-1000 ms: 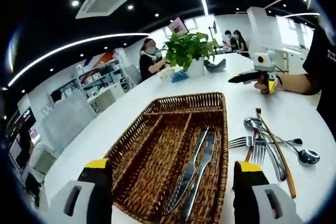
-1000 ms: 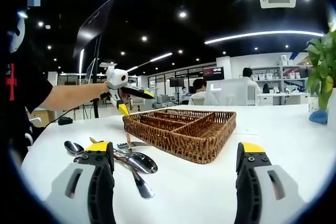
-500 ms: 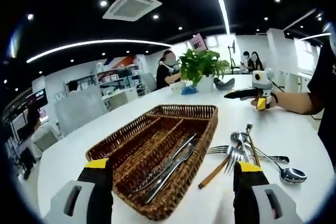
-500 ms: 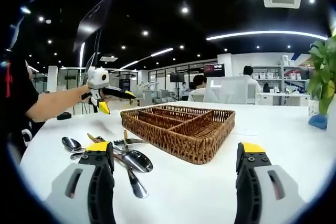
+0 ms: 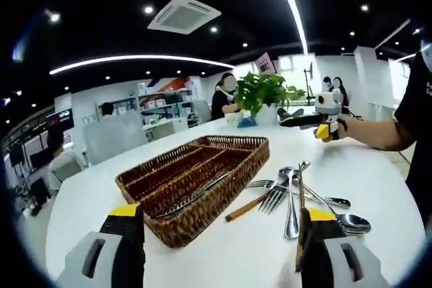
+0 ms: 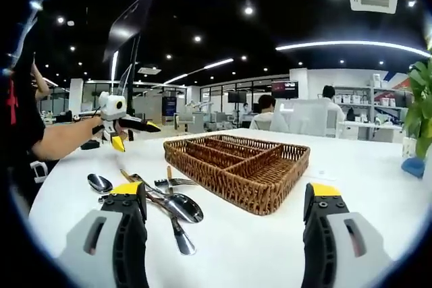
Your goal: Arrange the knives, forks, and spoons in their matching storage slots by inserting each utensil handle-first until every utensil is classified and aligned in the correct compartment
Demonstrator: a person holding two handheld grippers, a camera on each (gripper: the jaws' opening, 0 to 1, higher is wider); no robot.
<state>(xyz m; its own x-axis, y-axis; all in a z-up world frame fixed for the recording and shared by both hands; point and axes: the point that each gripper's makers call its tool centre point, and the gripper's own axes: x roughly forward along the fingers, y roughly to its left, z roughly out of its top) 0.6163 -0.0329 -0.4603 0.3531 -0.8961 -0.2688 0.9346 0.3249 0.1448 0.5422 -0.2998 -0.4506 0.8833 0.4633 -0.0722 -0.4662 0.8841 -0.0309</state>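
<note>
Jaws of the left gripper (image 5: pixel 219 254) and right gripper (image 6: pixel 226 234) stand wide, holding nothing. Just beside the wicker tray (image 5: pixel 251 155), loose forks (image 5: pixel 273 197) and spoons (image 5: pixel 291 202) lie in a heap on the white table (image 5: pixel 223 247). In the tray's compartment nearest that heap rest two knives (image 5: pixel 192 195). Judged progress: knives sorted; forks and spoons remain. Beyond the tray stands a potted plant (image 5: pixel 260 92).

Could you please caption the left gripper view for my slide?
Open left tool faces a wicker tray beside loose cutlery.
</note>
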